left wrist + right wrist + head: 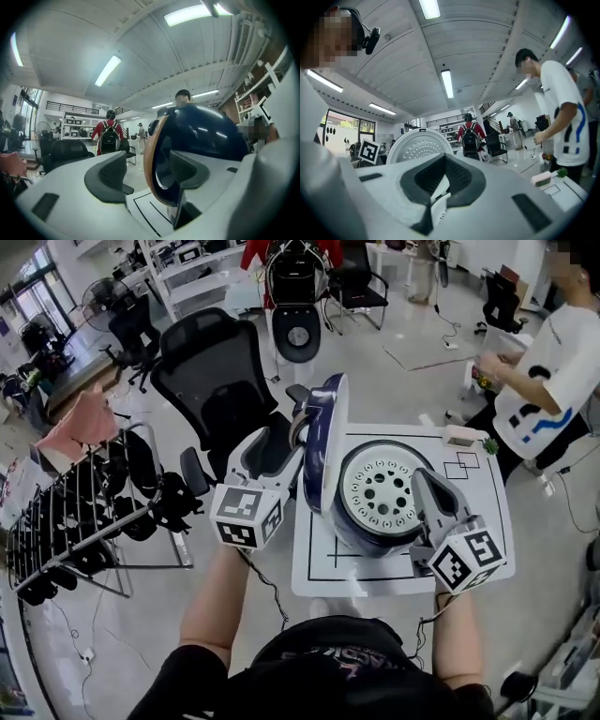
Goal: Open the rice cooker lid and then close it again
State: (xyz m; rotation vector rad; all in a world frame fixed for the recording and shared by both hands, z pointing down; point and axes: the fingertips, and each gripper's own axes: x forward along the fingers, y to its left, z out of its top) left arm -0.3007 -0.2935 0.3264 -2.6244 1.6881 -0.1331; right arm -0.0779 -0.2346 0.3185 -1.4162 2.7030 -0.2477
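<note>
The dark blue rice cooker (361,531) stands on the white table (492,521). Its lid (323,442) is raised, upright on the left side, and a white perforated disc (380,491) shows in the cooker's mouth. My left gripper (298,427) is open at the lid's left. In the left gripper view the lid's tan rim (149,154) stands between the spread fingers (110,178), and no pad presses on it. My right gripper (427,486) is shut with nothing in it, at the cooker's right front. The right gripper view shows the lid's white perforated inner face (417,145) beyond the shut gripper (440,185).
A black office chair (220,381) stands just behind the table's left edge. A metal rack with dark items (84,512) is at the left. A person in a white shirt (553,371) stands at the table's far right. A small white and green object (464,435) lies on the table's far corner.
</note>
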